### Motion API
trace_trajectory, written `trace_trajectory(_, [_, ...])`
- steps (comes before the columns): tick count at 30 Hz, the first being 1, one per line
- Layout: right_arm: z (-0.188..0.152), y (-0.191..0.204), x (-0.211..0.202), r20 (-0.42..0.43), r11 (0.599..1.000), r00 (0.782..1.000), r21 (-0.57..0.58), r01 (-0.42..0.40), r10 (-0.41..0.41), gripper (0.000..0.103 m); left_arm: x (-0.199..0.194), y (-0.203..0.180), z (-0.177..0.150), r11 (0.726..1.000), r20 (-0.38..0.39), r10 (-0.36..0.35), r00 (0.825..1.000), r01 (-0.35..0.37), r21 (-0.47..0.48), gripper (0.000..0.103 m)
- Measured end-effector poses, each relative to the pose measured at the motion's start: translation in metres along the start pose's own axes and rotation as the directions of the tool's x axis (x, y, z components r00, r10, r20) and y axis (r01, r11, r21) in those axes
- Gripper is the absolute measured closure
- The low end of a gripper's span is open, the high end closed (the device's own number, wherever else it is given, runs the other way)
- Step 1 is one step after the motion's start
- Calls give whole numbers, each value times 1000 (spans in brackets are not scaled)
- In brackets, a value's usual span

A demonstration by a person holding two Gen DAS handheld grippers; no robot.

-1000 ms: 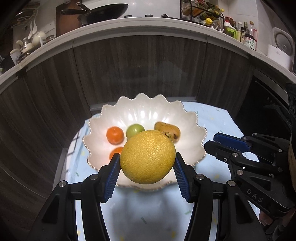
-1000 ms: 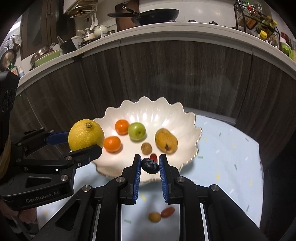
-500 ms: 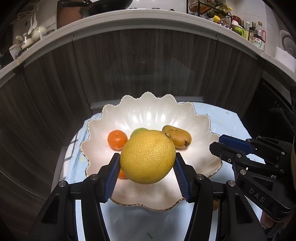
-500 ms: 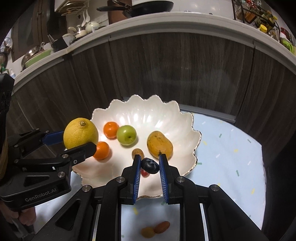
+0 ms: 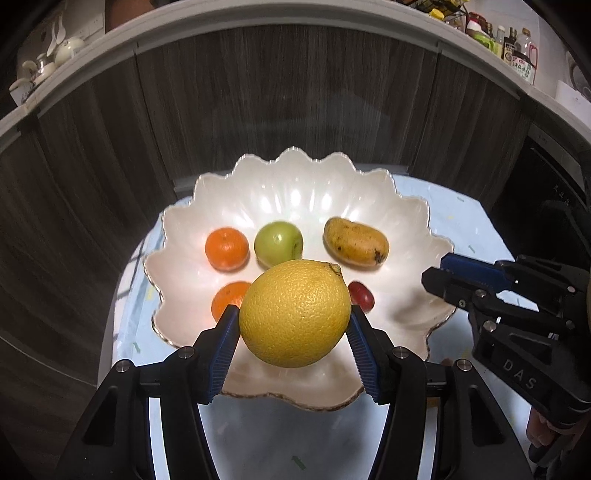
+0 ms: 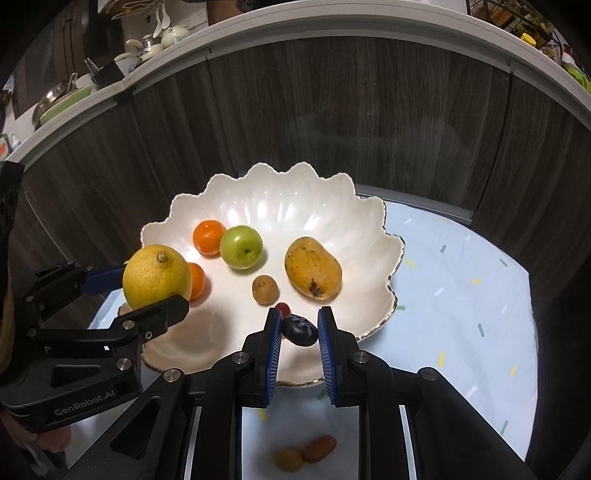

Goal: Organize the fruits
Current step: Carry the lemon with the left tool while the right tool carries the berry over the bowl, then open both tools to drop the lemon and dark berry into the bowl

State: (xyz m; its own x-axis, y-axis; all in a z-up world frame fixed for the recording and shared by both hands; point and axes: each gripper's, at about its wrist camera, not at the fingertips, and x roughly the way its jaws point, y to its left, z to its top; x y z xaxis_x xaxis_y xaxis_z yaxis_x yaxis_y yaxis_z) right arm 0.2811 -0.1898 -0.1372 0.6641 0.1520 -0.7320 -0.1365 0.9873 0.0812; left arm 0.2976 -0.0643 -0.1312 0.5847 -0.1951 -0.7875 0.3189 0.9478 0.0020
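From my two wrist feeds I see the dark wood-grain cabinet front (image 5: 288, 103) filling the background, with a pale counter edge (image 6: 332, 26) curving above it. Below that sits the tabletop (image 6: 461, 280), covered in a light blue cloth with small coloured flecks. On it rests the white scalloped bowl (image 5: 295, 177) with a thin gold rim, the biggest thing I am working around. My left gripper (image 5: 293, 332) is clamped on the yellow lemon (image 5: 295, 312), blue pads pressed to both its sides, and it hangs over the near part of the bowl, above the fruit inside. In the bowl lies a yellow-brown mango (image 5: 356, 242) toward the right, a green apple (image 5: 279, 243) just left of it, one mandarin (image 5: 226, 248) beside the apple and a second mandarin (image 5: 231, 297) nearer me, partly hidden behind the lemon. A small brown round fruit (image 6: 265, 290) sits between the apple and the mango in the right wrist view, and a red grape-sized fruit (image 5: 361, 293) lies close to it. My right gripper (image 6: 299, 334) is nearly closed, pinching a dark blueberry (image 6: 300, 329) between its pads, over the near rim of the bowl. Outside the bowl, on the cloth close to me, two little tomatoes lie touching: a red one (image 6: 319, 448) and a yellow one (image 6: 288, 459).
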Motion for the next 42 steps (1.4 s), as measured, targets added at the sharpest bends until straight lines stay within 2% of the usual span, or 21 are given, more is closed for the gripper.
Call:
trace_trajectory(1, [-1,1,0,-4,1000,1000,-2,1,-1,80,1,0,-2,1000,-10,-2,1000,2,-5,45])
trace_trajectory(2, [-1,1,0,-3,1000,1000,-3,3,-3,72,2,1,-3,1000,-12,-2,1000,2,-8,45])
trace_trajectory(3, [-2,1,-1,2,1000,1000,-5,5,-5,66,0,1,-4,1000,-2,2,1000,-2,-7,39])
trace_trajectory(4, [-3,1,-3,10,1000,1000,-4,7,-7,55,-3,0,-4,1000,10,11,1000,-11,-3,31])
trace_trajectory(9, [-2,-3,-9,37,998,998,19,58,-59,39,-12,4,1,999,37,44,998,-44,-9,21])
trace_trajectory(11, [-2,-3,-13,54,996,995,25,88,-89,28,-16,7,1,998,52,62,997,-62,-13,17])
trace_trajectory(13, [-1,-4,-16,68,993,991,30,111,-113,22,-20,9,1,997,63,80,995,-79,-19,7])
trace_trajectory(14, [-1,-5,-17,72,992,990,33,122,-124,20,-21,9,1,996,69,87,994,-86,-22,5])
trace_trajectory(18, [0,-7,-23,80,992,989,43,120,-123,19,-25,10,1,995,75,101,992,-99,-32,1])
trace_trajectory(42, [-16,-6,-65,126,987,981,87,139,-149,18,-66,-7,-11,990,118,138,984,-132,-57,1])
